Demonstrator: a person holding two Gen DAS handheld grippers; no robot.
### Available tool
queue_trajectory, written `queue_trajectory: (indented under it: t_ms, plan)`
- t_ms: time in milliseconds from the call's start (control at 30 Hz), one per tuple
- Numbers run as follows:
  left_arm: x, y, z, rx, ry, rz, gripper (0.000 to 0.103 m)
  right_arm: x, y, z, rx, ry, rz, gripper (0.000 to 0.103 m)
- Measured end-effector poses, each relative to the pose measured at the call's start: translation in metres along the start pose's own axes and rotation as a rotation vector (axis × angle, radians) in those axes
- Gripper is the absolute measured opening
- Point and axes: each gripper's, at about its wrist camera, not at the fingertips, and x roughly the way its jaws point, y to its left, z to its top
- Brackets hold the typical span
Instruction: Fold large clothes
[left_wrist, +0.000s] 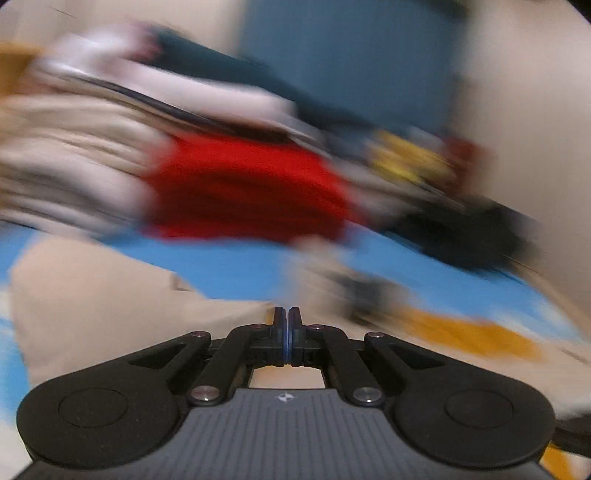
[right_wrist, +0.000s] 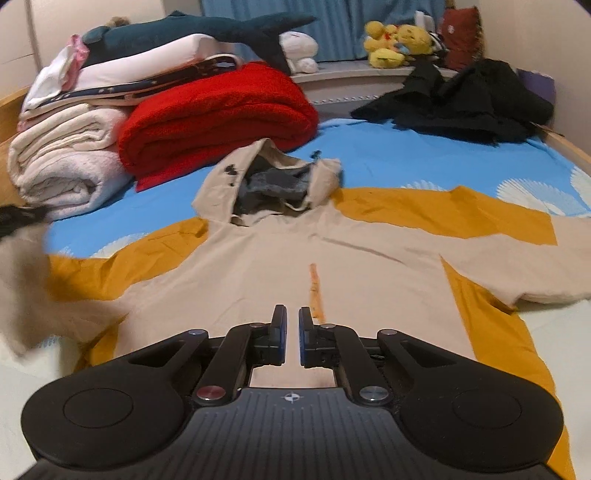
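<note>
Heavy motion blur in left view; right view sharp, evenly lit, fisheye-warped.

Beige hoodie (right_wrist: 280, 266) w/ mustard-orange panels is lying spread flat on the bed's blue sheet, hood pointing away from the right wrist cam. Hood (right_wrist: 273, 184) is sitting slightly rumpled & open, showing grey lining and a few dark marks on its left edge. Right sleeve (right_wrist: 509, 258) is stretching out sideways, beige w/ orange along the shoulder. A thin orange stripe (right_wrist: 316, 291) is running down the chest middle. Left sleeve (right_wrist: 26, 280) is showing only as a beige blur at the frame's left edge. In the left wrist view, beige fabric (left_wrist: 110, 302) is blurred; details can't be told.
</note>
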Motion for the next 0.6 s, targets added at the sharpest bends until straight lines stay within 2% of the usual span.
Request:
queue_trajectory:
  t_ms: [33,67,100,133,167,267,367,433,467,533,567,600]
  plan:
    - [0.005,-0.025,-0.008,0.023,0.062,-0.095,0.007,0.000,-0.003,0.000,0.006,-0.003,-0.006,0.007]
    - [0.005,-0.044,-0.015,0.049,0.111,-0.135,0.022,0.000,-0.007,0.001,0.012,0.000,-0.011,0.007]
    - [-0.001,-0.059,-0.020,0.078,0.136,-0.154,0.034,-0.001,-0.012,0.002,0.022,0.006,-0.019,0.007]
    - [-0.009,-0.067,-0.021,0.094,0.137,-0.151,0.036,-0.001,-0.016,0.003,0.036,0.012,-0.021,0.007]
    - [-0.017,-0.069,-0.019,0.092,0.141,-0.134,0.036,-0.002,-0.022,0.004,0.058,0.018,-0.016,0.007]
    - [-0.044,-0.055,-0.010,-0.016,0.181,-0.016,0.036,-0.006,-0.034,0.009,0.121,0.021,0.005,0.007]
    - [-0.064,-0.026,-0.008,-0.102,0.121,0.126,0.038,-0.011,-0.037,0.012,0.139,-0.010,0.031,0.007]
    - [-0.067,-0.001,-0.021,-0.187,0.078,0.191,0.038,-0.011,-0.037,0.011,0.141,-0.013,0.047,0.007]
    - [-0.065,0.013,-0.029,-0.238,0.080,0.202,0.038,-0.011,-0.037,0.010,0.140,-0.012,0.062,0.007]
    - [-0.049,0.029,-0.037,-0.339,0.148,0.203,0.038,-0.009,-0.034,0.007,0.124,-0.014,0.094,0.007]
    - [-0.041,0.033,-0.041,-0.385,0.158,0.178,0.042,-0.007,-0.031,0.004,0.111,-0.006,0.104,0.007]
    - [-0.032,0.034,-0.043,-0.413,0.181,0.151,0.056,-0.004,-0.028,0.002,0.103,0.005,0.110,0.007]
